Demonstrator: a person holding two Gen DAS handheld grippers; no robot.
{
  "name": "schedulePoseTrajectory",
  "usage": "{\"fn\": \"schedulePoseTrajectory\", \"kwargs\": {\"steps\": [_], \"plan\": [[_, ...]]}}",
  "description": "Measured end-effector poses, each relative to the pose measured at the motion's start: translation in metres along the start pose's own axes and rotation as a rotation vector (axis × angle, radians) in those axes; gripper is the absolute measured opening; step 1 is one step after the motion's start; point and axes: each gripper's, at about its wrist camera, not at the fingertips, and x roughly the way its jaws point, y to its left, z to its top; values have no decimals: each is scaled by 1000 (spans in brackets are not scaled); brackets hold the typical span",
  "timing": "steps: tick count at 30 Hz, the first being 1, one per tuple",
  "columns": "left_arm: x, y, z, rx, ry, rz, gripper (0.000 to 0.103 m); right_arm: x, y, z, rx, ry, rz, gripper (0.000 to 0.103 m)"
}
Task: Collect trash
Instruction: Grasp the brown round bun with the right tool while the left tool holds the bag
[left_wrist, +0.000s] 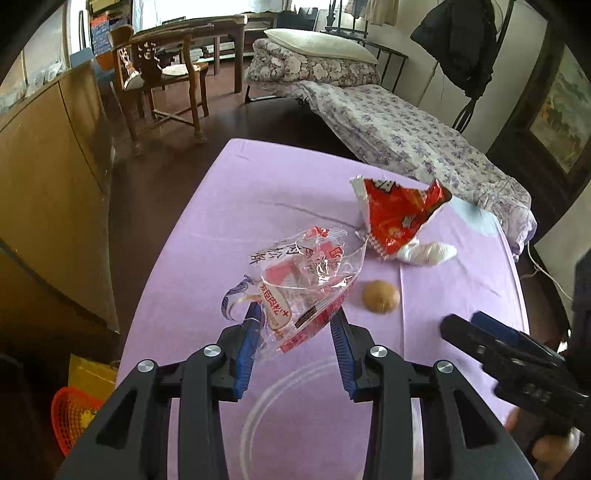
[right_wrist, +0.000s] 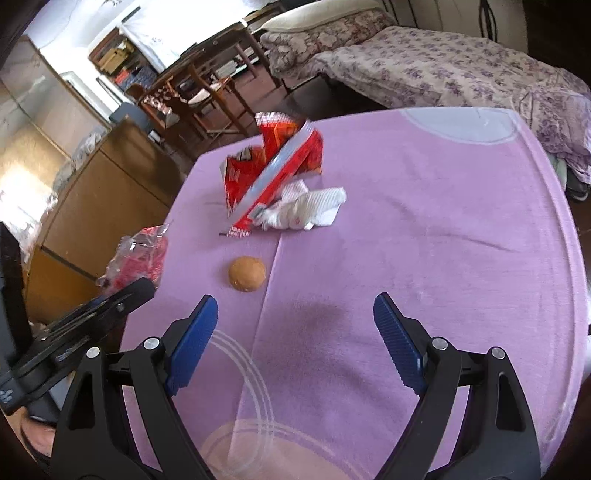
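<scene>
My left gripper (left_wrist: 295, 314) is shut on a clear plastic wrapper with red print (left_wrist: 299, 284) and holds it above the purple tablecloth (left_wrist: 258, 184); the wrapper also shows in the right wrist view (right_wrist: 138, 254). A red snack bag (left_wrist: 397, 214) stands at the far side, also seen from the right wrist (right_wrist: 273, 166). A crumpled white tissue (left_wrist: 428, 253) lies beside it (right_wrist: 306, 208). A small brown bun (left_wrist: 380, 296) lies nearer (right_wrist: 246, 274). My right gripper (right_wrist: 295, 317) is open and empty over the cloth, short of the bun.
A red basket (left_wrist: 74, 413) and a yellow bag (left_wrist: 90, 373) sit on the floor left of the table. A wooden cabinet (left_wrist: 48, 166) stands at left. A bed with a floral cover (left_wrist: 424, 144) is behind the table. A wooden chair (left_wrist: 162, 77) stands farther back.
</scene>
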Motion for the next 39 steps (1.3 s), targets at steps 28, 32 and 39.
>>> {"fn": "schedulePoseTrajectory", "kwargs": {"steps": [28, 32, 39], "plan": [[0, 25, 7, -28, 3, -21, 38, 47, 77, -5, -288, -30, -152, 33], [1, 23, 6, -21, 5, -22, 38, 43, 74, -7, -316, -38, -139, 32], [6, 22, 5, -3, 17, -15, 38, 14, 65, -13, -278, 12, -179, 32]]}}
